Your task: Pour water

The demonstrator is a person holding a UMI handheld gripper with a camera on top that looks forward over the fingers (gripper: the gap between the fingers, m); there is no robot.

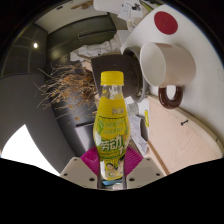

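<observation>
Clamping the gripper (112, 170) on a yellow bottle (110, 125), label writing unreadable, near a mug (168, 66)

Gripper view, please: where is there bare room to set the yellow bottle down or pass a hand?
The gripper holds the yellow plastic bottle with a yellow cap. Bare pale surface lies below the white mug. Dark floor opens between bottle and dry twig bundle. It is crowded around mug and white object.

Glossy clear plastic bottle (111, 130) with shiny printed label, smooth glazed white mug (170, 66), matt pale tabletop (185, 135).
</observation>
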